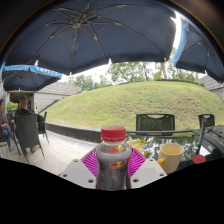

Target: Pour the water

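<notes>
My gripper (pixel 113 165) is clamped on the red-capped bottle (pixel 113 150), both pink pads (pixel 91 161) pressing its sides, upright so nothing spills before I reach the yellow cup (pixel 172 156) just right.

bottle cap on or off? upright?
Cap on: the red cap sits atop the bottle. Upright, standing between the fingers of the gripper. Whether both press it: cannot tell.

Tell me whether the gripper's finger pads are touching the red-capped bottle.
Touching. The gripper view shows the red-capped bottle upright between the fingers, with both pink pads pressed against its sides and no gap showing on either side.
</notes>
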The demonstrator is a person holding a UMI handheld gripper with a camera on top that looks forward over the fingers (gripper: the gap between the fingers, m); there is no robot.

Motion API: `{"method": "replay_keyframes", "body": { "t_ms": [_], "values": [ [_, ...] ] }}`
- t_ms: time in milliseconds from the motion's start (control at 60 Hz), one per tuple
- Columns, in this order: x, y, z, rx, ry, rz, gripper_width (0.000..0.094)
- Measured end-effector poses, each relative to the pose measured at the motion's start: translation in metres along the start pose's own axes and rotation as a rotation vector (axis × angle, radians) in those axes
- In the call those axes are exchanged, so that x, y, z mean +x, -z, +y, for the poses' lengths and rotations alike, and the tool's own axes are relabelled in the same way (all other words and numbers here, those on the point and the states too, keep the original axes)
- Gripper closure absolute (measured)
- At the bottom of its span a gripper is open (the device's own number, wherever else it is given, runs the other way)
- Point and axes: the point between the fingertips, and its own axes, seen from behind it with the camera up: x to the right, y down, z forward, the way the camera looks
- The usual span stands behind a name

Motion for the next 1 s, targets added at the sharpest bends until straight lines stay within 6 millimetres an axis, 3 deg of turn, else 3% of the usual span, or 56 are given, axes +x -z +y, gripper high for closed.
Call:
{"method": "replay_keyframes", "body": {
  "t_ms": [17,117,133,267,300,317,433,567,683,867,1000],
  "values": [
    [-0.008,-0.001,0.001,0.004,0.000,-0.003,0.0614],
    [-0.010,-0.002,-0.002,0.002,-0.036,-0.009,0.0620],
    [0.001,-0.005,-0.003,0.000,-0.060,-0.014,0.0619],
    [0.017,-0.018,-0.024,0.017,-0.349,-0.042,0.0620],
    [0.026,-0.021,-0.032,0.033,-0.447,-0.046,0.0620],
    [0.025,-0.025,-0.045,0.036,-0.498,-0.051,0.0619],
    [0.067,-0.042,-0.065,0.084,-0.914,-0.064,0.0620],
    [0.111,-0.049,-0.062,0.127,-1.361,-0.043,0.0611],
    [0.126,-0.058,-0.059,0.142,-1.679,-0.058,0.0594],
    [0.138,-0.065,-0.049,0.153,-1.961,-0.070,0.0588],
    [0.136,-0.064,-0.036,0.088,-2.009,-0.057,0.0586]
  ]
}}
